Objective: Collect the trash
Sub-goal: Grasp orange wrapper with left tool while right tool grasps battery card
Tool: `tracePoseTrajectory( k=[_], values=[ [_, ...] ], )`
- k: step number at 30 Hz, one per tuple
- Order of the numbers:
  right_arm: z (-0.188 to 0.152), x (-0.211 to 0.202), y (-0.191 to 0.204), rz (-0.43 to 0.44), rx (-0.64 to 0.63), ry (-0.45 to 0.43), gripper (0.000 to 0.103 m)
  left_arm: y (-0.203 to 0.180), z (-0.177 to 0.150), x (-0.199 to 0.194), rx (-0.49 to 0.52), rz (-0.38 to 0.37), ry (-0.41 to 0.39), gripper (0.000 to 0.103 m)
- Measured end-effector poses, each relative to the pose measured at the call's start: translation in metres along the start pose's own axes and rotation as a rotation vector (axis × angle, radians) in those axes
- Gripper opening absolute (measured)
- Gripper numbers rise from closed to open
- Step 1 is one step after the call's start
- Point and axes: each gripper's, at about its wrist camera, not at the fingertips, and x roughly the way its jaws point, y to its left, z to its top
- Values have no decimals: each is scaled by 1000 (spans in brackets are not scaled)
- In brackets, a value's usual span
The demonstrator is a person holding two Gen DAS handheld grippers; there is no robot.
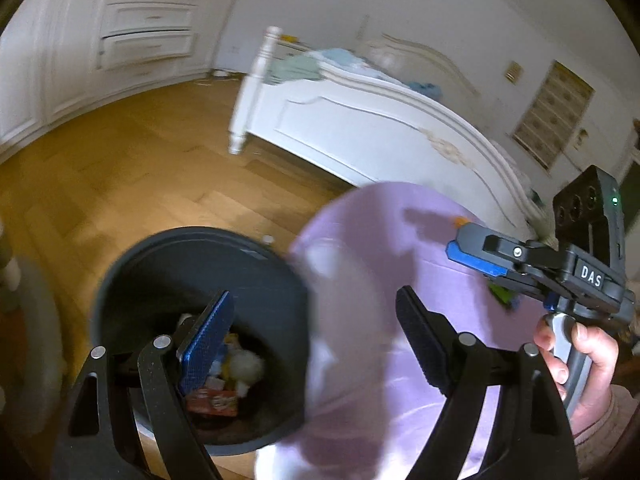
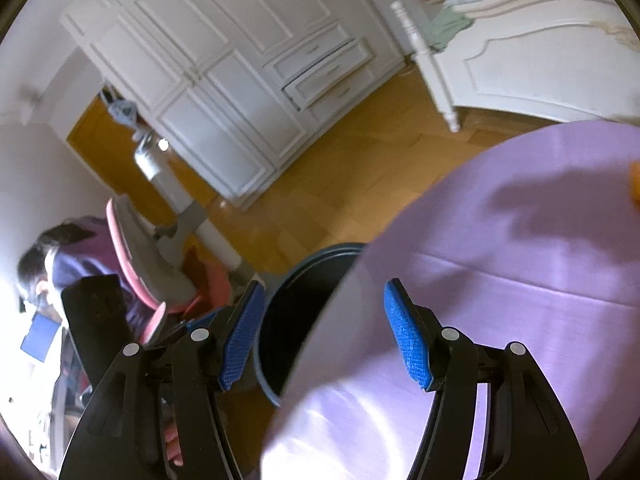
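From the left wrist camera, the left gripper (image 1: pixel 316 320) hangs with its fingers spread wide and nothing between them, one above the round dark grey plastic trash bin (image 1: pixel 120 280) holding wrappers and white tissue (image 1: pixel 228 376), the other over the round lilac-clothed table (image 1: pixel 400 248) beside it; the right gripper (image 1: pixel 476 256) hovers over that cloth. From the right wrist camera, the right gripper (image 2: pixel 324 332) is likewise released and empty, straddling the bin's rim (image 2: pixel 264 384) and the table edge (image 2: pixel 500 240) above the wooden floor (image 2: pixel 360 176).

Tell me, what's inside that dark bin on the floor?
The bin holds white crumpled tissue, a red wrapper and other scraps. The left gripper finger and the purple tablecloth hide the rest.
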Motion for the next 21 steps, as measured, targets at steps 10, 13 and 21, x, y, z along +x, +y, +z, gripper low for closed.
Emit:
tracePoseTrajectory(
  k=[10, 13, 21],
  values=[
    [-11, -110, -97, -188, -20, -141, 75, -104, 12, 60, 153, -121, 96, 84],
    [-10, -132, -124, -253, -37, -159, 75, -135, 23, 83, 211, -151, 100, 93],
    [3, -146, -192, -434, -180, -70, 82, -180, 52, 166, 231, -225, 211, 93]
  ],
)
